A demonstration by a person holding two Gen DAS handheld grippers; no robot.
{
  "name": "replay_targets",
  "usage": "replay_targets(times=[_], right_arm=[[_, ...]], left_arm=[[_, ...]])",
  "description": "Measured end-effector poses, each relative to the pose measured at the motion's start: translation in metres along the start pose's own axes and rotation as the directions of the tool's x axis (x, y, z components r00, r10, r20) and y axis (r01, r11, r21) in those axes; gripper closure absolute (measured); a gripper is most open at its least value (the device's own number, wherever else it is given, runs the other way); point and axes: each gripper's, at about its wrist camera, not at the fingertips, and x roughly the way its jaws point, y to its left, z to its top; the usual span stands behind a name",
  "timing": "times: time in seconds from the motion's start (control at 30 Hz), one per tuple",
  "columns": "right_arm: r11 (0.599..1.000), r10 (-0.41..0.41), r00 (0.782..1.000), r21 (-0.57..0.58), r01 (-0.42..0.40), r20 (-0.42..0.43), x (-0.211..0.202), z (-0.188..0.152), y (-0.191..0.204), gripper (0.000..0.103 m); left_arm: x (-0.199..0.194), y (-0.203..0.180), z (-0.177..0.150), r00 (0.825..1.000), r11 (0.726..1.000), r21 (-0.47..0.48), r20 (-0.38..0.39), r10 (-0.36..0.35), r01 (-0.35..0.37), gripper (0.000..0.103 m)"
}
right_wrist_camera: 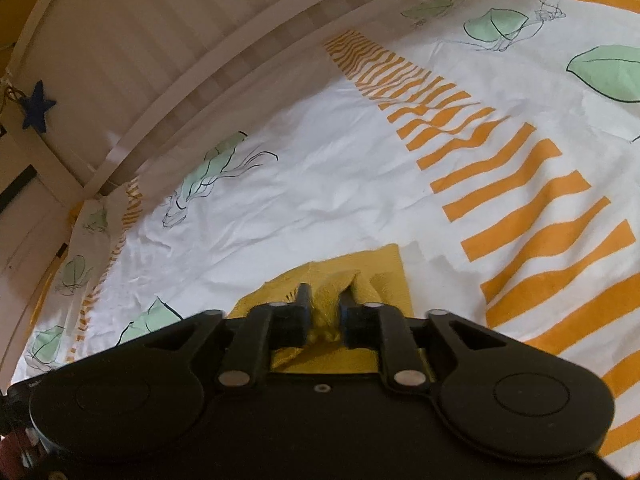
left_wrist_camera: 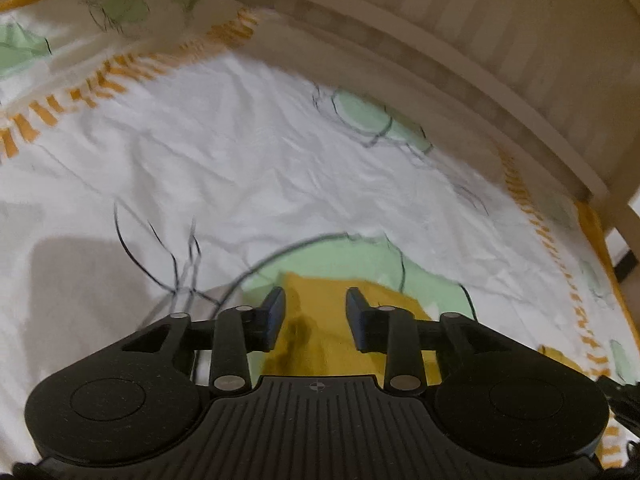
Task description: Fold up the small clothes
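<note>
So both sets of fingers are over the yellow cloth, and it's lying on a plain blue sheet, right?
Not quite: the sheet is white with green leaves and orange stripes, as the right wrist view shows. Both sets of fingers are indeed over the yellow cloth.

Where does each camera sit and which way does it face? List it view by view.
Left wrist: on the left gripper, looking forward and down at the yellow cloth on the bedsheet; fingers apart.
Right wrist: on the right gripper, same downward look; bunched cloth between its fingers.
Shared: cloth, sheet, striped headboard.
</note>
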Motion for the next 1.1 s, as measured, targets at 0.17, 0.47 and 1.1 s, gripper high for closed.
replay_targets(times=[0.17, 0.47, 1.1], right_arm=[[0.998, -0.031, 0.997, -0.051, 0.035, 0.07, -0.011, 0.005, 0.005, 0.028], [0.958, -0.065, 0.997, -0.277, 0.071, 0.034, -0.029, -0.017, 0.041, 0.021], [0.852, -0.164, 0.984, -0.493, 0.177, 0.069, -0.007, -0.097, 0.06, 0.013]], left_arm=[[-0.019, -0.007, 0.001, 1.0, 0.997, 0.081, 0.031, 0.004, -0.007, 0.062], [-0.041, -0.039, -0.035, 0.999, 0.958, 0.287, -0.034, 0.018, -0.007, 0.058], [-0.005, -0.045, -0.06, 0.98, 0.922, 0.377, -0.137, 0.144, -0.082, 0.055]])
